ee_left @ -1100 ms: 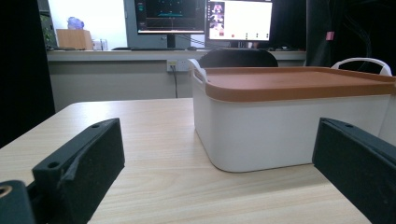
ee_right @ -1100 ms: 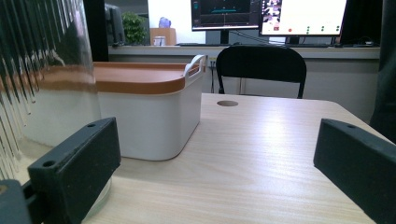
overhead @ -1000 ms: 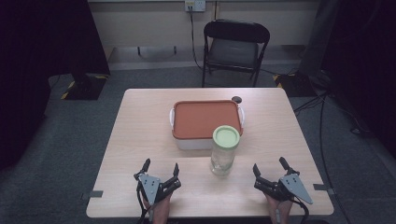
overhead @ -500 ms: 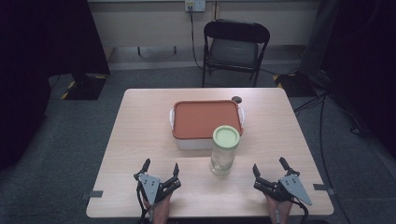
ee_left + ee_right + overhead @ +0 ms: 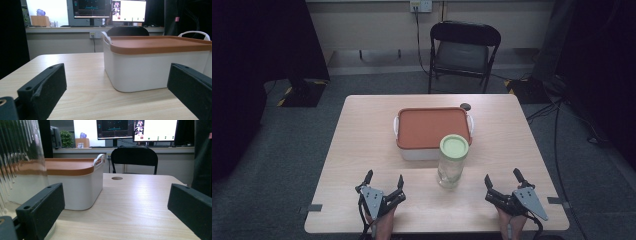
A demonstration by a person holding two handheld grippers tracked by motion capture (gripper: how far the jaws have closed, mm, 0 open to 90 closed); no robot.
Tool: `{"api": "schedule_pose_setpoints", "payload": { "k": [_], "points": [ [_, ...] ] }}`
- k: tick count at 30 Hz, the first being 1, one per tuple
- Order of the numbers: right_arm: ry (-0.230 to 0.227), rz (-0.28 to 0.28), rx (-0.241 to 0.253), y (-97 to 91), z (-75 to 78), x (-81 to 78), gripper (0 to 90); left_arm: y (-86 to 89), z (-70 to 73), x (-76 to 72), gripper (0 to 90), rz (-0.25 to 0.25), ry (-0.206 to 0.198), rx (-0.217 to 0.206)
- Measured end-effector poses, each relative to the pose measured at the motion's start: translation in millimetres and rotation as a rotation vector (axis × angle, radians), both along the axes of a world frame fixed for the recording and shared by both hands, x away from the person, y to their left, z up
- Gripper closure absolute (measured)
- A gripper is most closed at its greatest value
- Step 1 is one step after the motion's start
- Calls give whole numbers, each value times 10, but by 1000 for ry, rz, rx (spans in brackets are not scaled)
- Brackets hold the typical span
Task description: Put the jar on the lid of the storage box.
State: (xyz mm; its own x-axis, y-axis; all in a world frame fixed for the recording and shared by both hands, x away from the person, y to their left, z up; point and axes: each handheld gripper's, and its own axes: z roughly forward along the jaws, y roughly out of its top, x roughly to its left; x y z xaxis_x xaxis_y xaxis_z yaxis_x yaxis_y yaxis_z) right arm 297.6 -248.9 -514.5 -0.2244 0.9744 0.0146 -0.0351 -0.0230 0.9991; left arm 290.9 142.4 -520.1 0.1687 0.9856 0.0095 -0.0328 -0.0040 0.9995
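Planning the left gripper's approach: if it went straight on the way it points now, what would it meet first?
Probably the white box with the orange lid. The left gripper, jaws open, looks along the bare table at the box's near wall, slightly right of centre. Depth is hard to judge.

A black folding chair [image 5: 464, 47] stands beyond the table [image 5: 362, 145], monitors [image 5: 110, 10] behind.
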Motion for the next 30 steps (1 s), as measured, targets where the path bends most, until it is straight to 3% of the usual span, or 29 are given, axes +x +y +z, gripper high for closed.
{"api": "schedule_pose_setpoints", "payload": {
  "k": [7,16,25,30],
  "points": [
    [-3,12,-7,37,32,-18,0,0,0,0,18,0,0,0],
    [-40,9,-24,96,131,-76,0,0,0,0,18,0,0,0],
    [-56,14,-12,126,204,-124,0,0,0,0,18,0,0,0],
    [-56,28,-34,154,214,-138,0,0,0,0,18,0,0,0]
  ]
}}
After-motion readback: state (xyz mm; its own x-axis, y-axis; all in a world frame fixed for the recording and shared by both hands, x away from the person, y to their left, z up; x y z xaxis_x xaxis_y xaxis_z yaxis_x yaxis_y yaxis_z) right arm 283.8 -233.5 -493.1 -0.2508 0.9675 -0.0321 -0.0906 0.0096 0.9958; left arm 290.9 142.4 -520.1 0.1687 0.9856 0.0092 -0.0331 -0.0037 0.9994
